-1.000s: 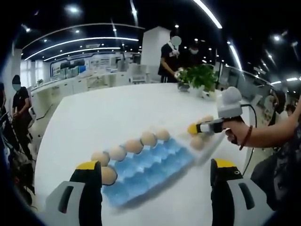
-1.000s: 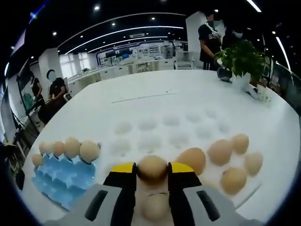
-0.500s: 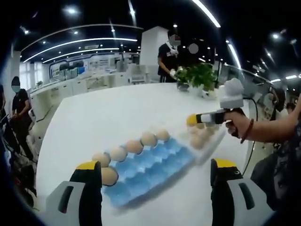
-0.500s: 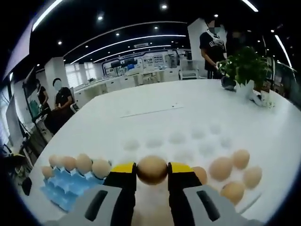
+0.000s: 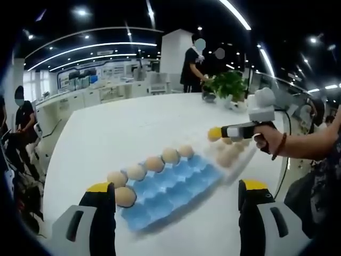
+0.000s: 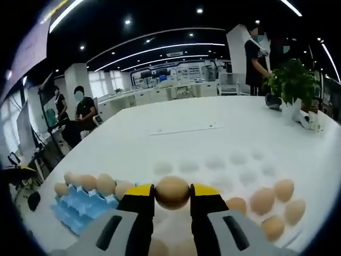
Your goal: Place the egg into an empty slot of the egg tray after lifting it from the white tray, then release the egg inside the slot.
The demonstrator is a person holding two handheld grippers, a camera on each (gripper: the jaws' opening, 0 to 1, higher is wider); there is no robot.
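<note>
At the left of the right gripper view sits the blue egg tray (image 6: 80, 205), one row already filled with eggs (image 6: 105, 184) and the nearer slots bare, so you have room to set one down; to its right your right gripper (image 6: 172, 193) pinches the egg (image 6: 172, 192) between its yellow tips, clear above the white tray (image 6: 224, 165), which keeps the shell off the dimples below; further right a few loose eggs (image 6: 264, 200) lie in that white tray. In the left gripper view your left gripper (image 5: 176, 194) hangs wide and empty near the egg tray's (image 5: 170, 186) close end, likely parked out of the way; at far right your hand (image 5: 266, 141) carries the right gripper (image 5: 216, 133) over the white tray's eggs; I judge the crossing to an empty slot comes next.
</note>
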